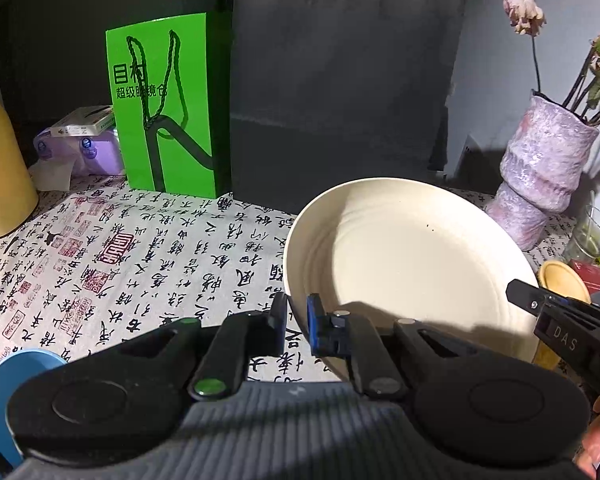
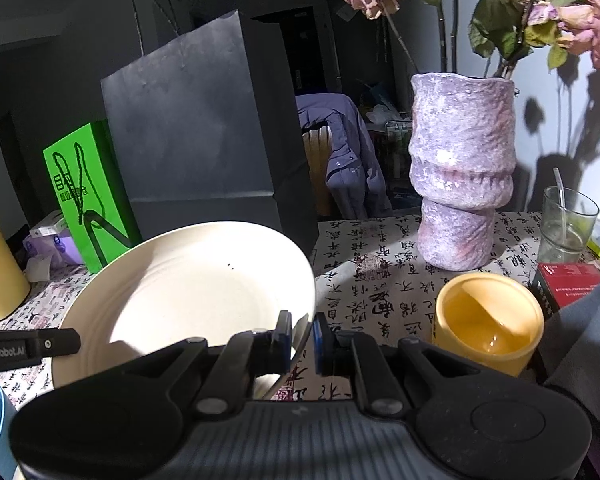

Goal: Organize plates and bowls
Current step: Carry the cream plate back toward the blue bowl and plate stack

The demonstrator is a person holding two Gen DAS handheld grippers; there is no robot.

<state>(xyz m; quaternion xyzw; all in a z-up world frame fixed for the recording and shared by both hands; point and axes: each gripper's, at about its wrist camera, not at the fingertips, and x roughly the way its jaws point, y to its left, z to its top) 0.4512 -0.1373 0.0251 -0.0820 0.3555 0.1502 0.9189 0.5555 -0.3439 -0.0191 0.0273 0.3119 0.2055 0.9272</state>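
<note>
A cream plate (image 1: pixel 412 256) is held tilted above the calligraphy-print tablecloth (image 1: pixel 140 248), gripped at two sides. My left gripper (image 1: pixel 298 326) is shut on its left rim, one finger outside and the blue pad inside. My right gripper (image 2: pixel 302 338) is shut on the right rim of the same cream plate (image 2: pixel 188 292). The right gripper's black fingers (image 1: pixel 540 304) show at the plate's far edge in the left wrist view, and the left gripper's finger (image 2: pixel 40 346) shows at the left in the right wrist view. A blue bowl (image 1: pixel 8 384) sits at the lower left.
A purple vase (image 2: pixel 462 176) of dried roses stands right of the plate, with a yellow cup (image 2: pixel 488 320), a glass (image 2: pixel 566 228) and a red box (image 2: pixel 568 284) near it. Behind are a black paper bag (image 1: pixel 340 92), a green bag (image 1: pixel 168 108), a tissue pack (image 1: pixel 80 148) and a yellow bottle (image 1: pixel 0 168).
</note>
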